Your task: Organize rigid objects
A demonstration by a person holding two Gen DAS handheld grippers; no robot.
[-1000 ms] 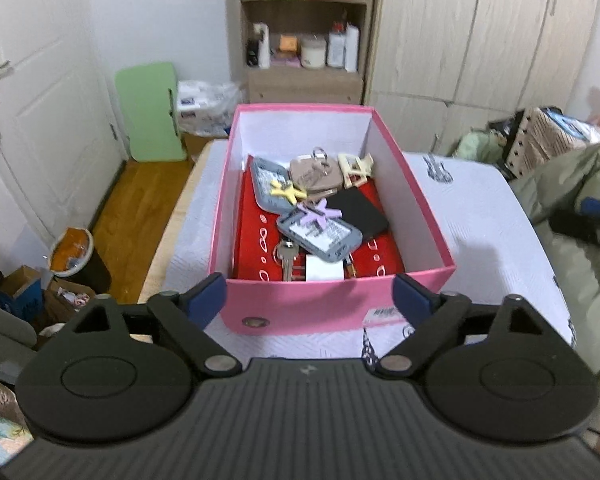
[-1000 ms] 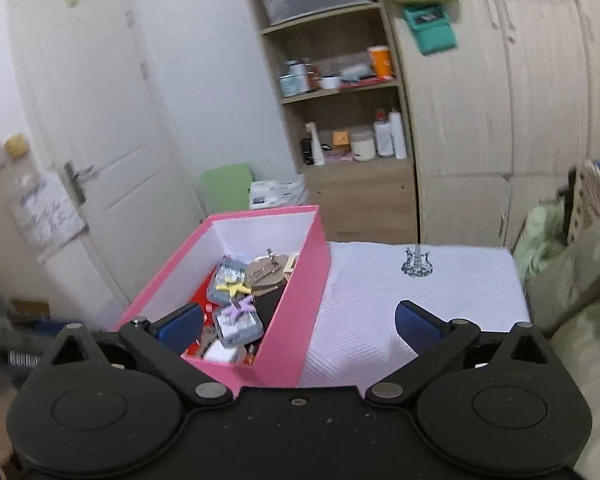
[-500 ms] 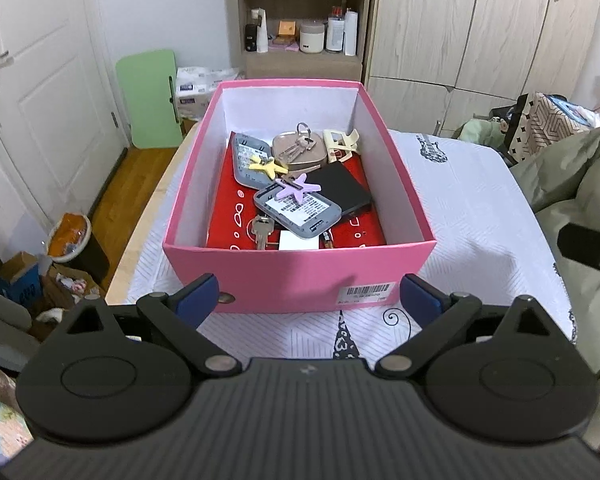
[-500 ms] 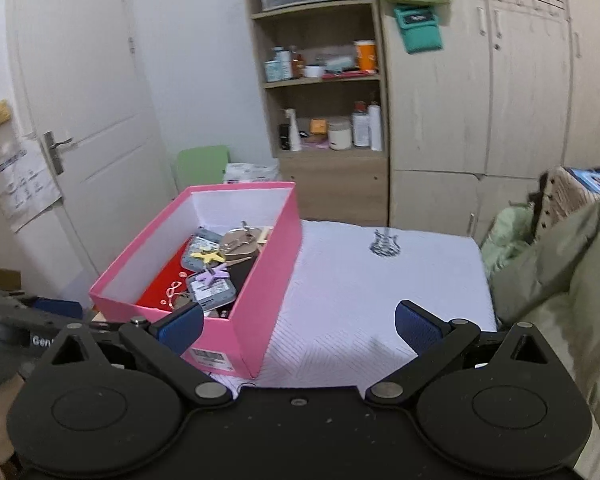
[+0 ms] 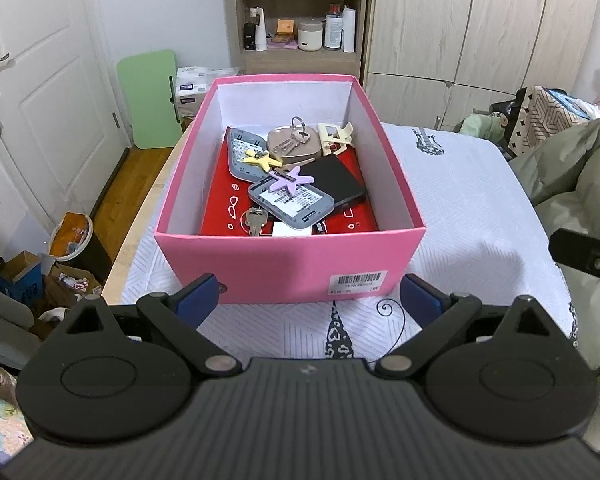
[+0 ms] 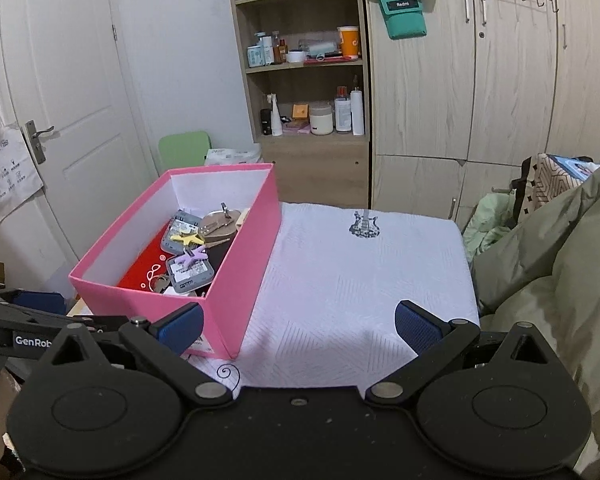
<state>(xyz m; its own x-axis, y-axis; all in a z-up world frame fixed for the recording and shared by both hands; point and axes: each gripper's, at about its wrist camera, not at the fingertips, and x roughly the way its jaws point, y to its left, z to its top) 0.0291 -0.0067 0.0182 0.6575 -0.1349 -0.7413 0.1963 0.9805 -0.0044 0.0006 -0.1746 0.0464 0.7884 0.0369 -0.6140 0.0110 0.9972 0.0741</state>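
Observation:
A pink box point(image 5: 284, 268) stands on a white patterned bed cover point(image 5: 468, 208); it also shows in the right wrist view point(image 6: 244, 276). Inside lie two grey devices point(image 5: 292, 204), a purple star point(image 5: 292, 178), a yellow star point(image 5: 260, 159), keys on a tan heart-shaped case point(image 5: 296, 142), a black case point(image 5: 334, 184), a cream clip point(image 5: 336, 134) and a red packet point(image 5: 224, 208). My left gripper point(image 5: 308, 300) is open and empty, just in front of the box. My right gripper point(image 6: 300, 326) is open and empty, to the right of the box over the cover.
A shelf unit point(image 6: 304, 80) with bottles and wardrobes point(image 6: 480, 80) stand behind the bed. An olive quilt point(image 6: 560, 248) lies at the right. A white door point(image 5: 40, 100), a green board point(image 5: 150, 96) and floor clutter point(image 5: 60, 256) are at the left.
Both grippers have drawn back and risen from the box, so it looks smaller and farther. Both stay open and empty. The box's contents have not moved.

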